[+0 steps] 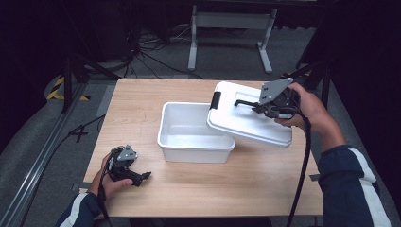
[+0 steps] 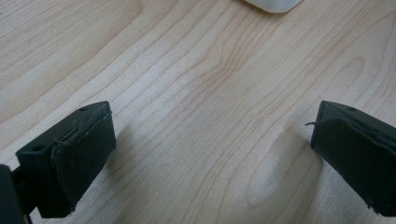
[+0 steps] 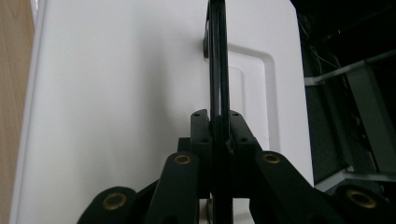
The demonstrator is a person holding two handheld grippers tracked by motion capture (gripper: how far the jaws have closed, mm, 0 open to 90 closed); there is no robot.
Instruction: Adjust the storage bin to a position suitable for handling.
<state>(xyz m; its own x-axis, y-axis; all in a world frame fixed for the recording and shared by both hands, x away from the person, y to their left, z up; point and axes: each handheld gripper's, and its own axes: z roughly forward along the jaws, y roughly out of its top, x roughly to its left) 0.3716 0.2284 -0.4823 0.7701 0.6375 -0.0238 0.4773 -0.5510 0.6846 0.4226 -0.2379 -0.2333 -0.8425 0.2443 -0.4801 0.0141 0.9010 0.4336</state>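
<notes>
Right gripper (image 1: 259,107) clamped tight on the black handle (image 3: 217,60) of the white lid (image 1: 236,124), which hangs tilted over the right rim of the open white bin (image 1: 175,142) mid-worktop (image 1: 142,94). Left gripper (image 2: 212,154) rests wide open and empty, near left. Best handling: keep the pinch centred, level the lid, avoid clipping the rim

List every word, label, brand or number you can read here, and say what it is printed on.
None can be read: the white lid, its black handle, the white bin, the wooden table and both grippers, left gripper and right gripper, show no lettering.
</notes>
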